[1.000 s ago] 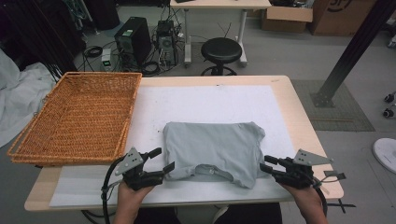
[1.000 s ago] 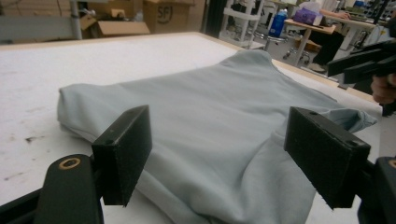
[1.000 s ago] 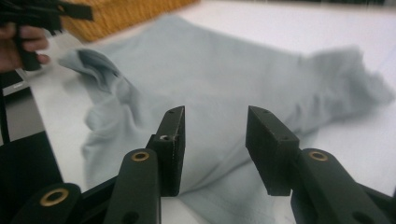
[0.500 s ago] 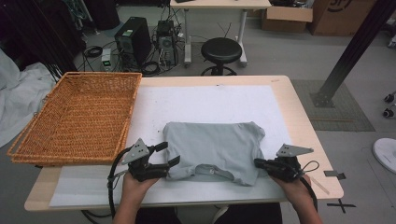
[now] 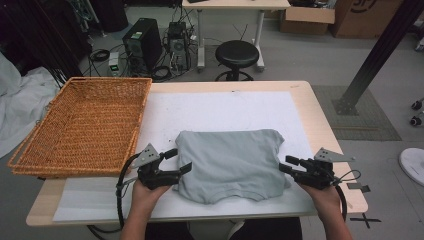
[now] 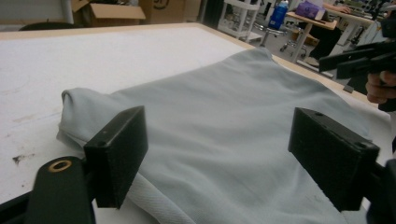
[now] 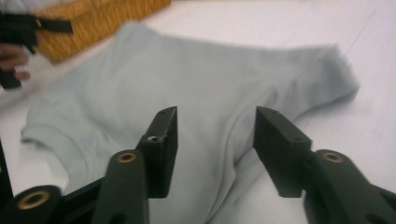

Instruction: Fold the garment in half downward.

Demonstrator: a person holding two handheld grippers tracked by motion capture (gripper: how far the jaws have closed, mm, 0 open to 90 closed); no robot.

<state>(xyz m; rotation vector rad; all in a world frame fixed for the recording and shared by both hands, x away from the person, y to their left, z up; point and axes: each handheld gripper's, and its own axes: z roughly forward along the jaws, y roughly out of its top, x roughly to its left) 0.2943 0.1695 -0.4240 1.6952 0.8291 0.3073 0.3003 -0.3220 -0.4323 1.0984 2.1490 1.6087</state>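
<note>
Jaws flank shirt (image 5: 232,162); basket (image 5: 85,125) lies left.

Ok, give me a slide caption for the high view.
Two handheld grippers flank a folded pale grey T-shirt on a white mat, woven wicker basket alongside.

A grey floor (image 5: 300,60) surrounds the wooden worktop (image 5: 320,125); at twelve o'clock stand a black stool (image 5: 236,54), a white desk (image 5: 235,5) and computer towers (image 5: 142,47), with cardboard boxes (image 5: 307,12) at one o'clock.

Basket (image 5: 85,125) left; bare mat (image 5: 225,107) beyond
</note>
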